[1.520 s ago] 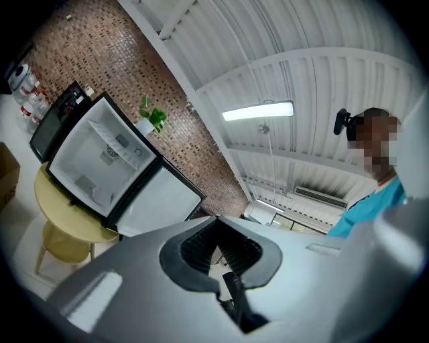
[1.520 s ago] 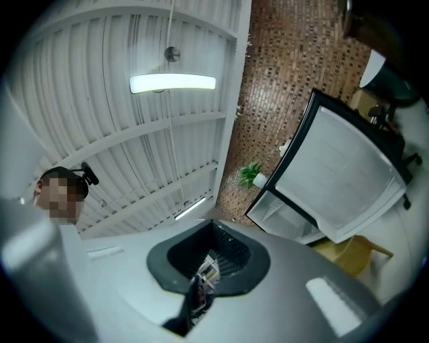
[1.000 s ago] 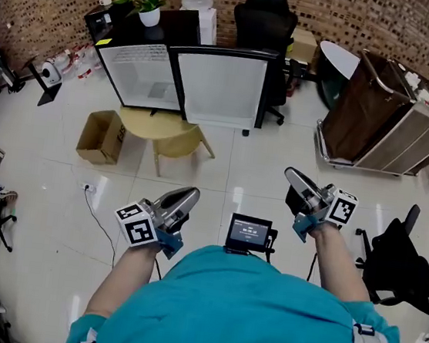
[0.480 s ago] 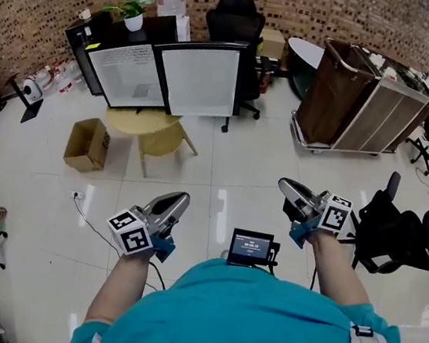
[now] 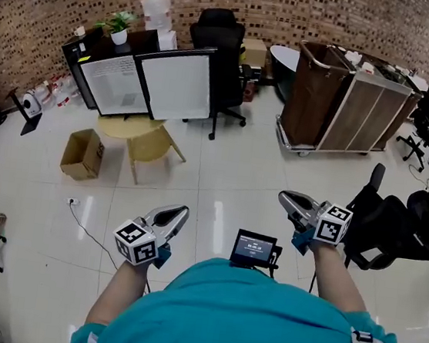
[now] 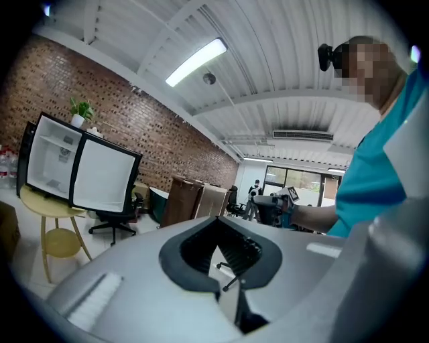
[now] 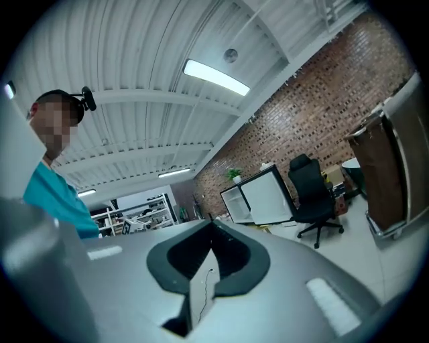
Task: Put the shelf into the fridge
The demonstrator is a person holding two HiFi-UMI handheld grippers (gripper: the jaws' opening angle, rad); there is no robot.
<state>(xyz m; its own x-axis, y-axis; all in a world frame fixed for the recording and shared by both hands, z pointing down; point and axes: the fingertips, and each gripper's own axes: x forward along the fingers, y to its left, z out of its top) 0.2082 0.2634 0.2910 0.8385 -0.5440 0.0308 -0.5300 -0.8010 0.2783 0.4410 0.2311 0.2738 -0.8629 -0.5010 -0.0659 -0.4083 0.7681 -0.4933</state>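
Cardboard box (image 5: pixel 81 153) near yellow table (image 5: pixel 145 136); brown cart (image 5: pixel 340 97) well apart.

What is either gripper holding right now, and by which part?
Nothing: the left gripper and right gripper are both shut and empty, far from the fridge.

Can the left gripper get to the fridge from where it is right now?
Probably not. The left gripper sits close to the person's body, while the fridge stands far across the open floor, with a yellow table by it.
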